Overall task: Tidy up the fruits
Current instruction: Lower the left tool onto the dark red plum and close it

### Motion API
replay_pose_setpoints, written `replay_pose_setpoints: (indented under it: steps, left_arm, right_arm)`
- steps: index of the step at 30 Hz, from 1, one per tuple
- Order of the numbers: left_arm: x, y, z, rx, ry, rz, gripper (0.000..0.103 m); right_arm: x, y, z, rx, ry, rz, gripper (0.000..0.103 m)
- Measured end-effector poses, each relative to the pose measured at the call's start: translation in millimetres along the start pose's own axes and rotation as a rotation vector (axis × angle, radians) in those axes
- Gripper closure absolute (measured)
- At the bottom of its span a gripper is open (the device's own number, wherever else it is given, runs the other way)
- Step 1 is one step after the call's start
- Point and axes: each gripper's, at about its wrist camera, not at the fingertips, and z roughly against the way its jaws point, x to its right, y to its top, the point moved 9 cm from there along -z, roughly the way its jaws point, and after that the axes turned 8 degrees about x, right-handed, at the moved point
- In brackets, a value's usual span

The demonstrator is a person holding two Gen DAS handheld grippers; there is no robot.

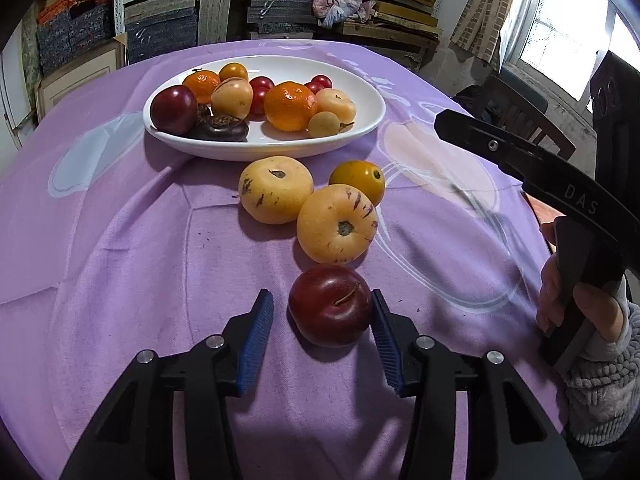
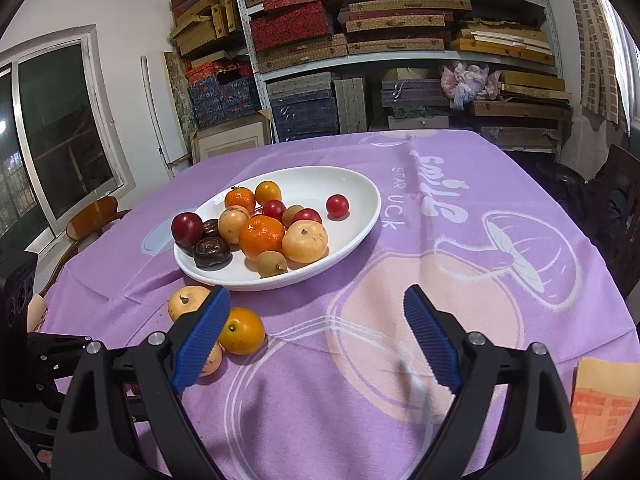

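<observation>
A white oval plate [image 1: 362, 124] [image 2: 360, 216] holds several fruits: tangerines, dark red plums, pale yellow melons, small red fruits. On the purple cloth in front of it lie two pale yellow melons [image 1: 276, 189] [image 1: 337, 224], a small orange fruit [image 1: 357, 181] [image 2: 241, 330] and a dark red plum [image 1: 330, 305]. My left gripper [image 1: 322, 312] is open with the plum between its blue pads, the right pad touching or nearly touching it. My right gripper [image 2: 316, 320] is open and empty above the cloth, right of the loose fruits.
The round table's purple cloth [image 2: 440, 240] has printed white shapes. Shelves of boxes [image 2: 400, 40] stand behind the table. Chairs stand at the left [image 2: 92, 220] and right [image 2: 616, 192]. An orange paper [image 2: 604, 408] lies at the right table edge.
</observation>
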Motion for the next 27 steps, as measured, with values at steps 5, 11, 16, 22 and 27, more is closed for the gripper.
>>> replay_pose_setpoints:
  steps: [5, 11, 16, 22, 27]
  left_arm:
    - [-0.7, 2.3, -4.6, 0.008, 0.007, 0.003, 0.053]
    - [-10.6, 5.6, 4.7, 0.028, 0.004, 0.014, 0.063]
    - [-59.4, 4.9, 24.9, 0.062, 0.107, 0.068, 0.063]
    - [-124.4, 7.5, 37.2, 0.106, 0.261, 0.167, 0.063]
    - [-131.9, 4.2, 34.9, 0.111, 0.246, 0.194, 0.063]
  right_arm:
    - [-2.4, 0.1, -0.5, -0.002, 0.004, 0.007, 0.017]
    - [-3.3, -0.2, -0.3, -0.003, 0.006, 0.007, 0.017]
    - [-14.4, -3.7, -1.7, -0.021, 0.036, 0.034, 0.017]
    - [-45.5, -21.8, -10.7, -0.113, 0.059, 0.161, 0.018]
    - [-36.3, -24.2, -25.7, -0.171, -0.004, 0.158, 0.025]
